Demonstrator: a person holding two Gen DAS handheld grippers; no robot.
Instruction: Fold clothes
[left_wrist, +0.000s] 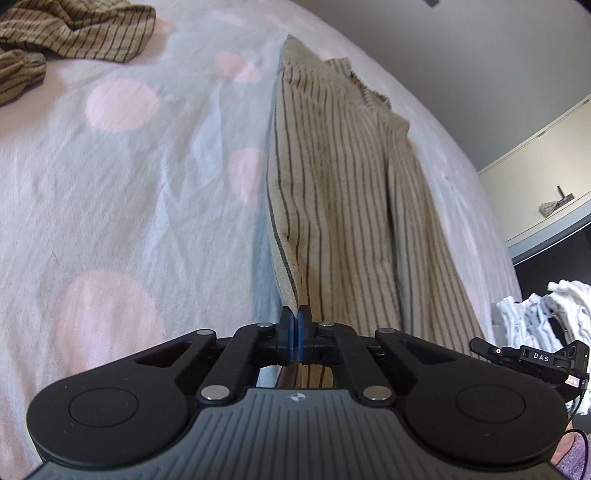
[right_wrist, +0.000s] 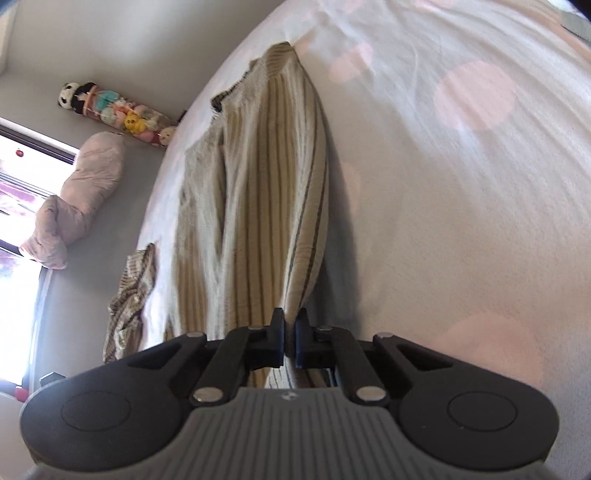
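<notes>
A beige garment with thin dark stripes lies stretched along the bed, its far end bunched. My left gripper is shut on the garment's near corner, the fabric pinched between the blue pads. In the right wrist view the same striped garment runs away from me, and my right gripper is shut on its near edge, cloth caught between the jaws. The right gripper also shows at the right edge of the left wrist view as a black body marked DAS.
The bed sheet is pale blue-white with large pink dots. A second brown striped garment lies crumpled at the far left, also seen crumpled at the bed's edge. A white knitted item sits at right. A pink bundle and plush toys lie beyond the bed.
</notes>
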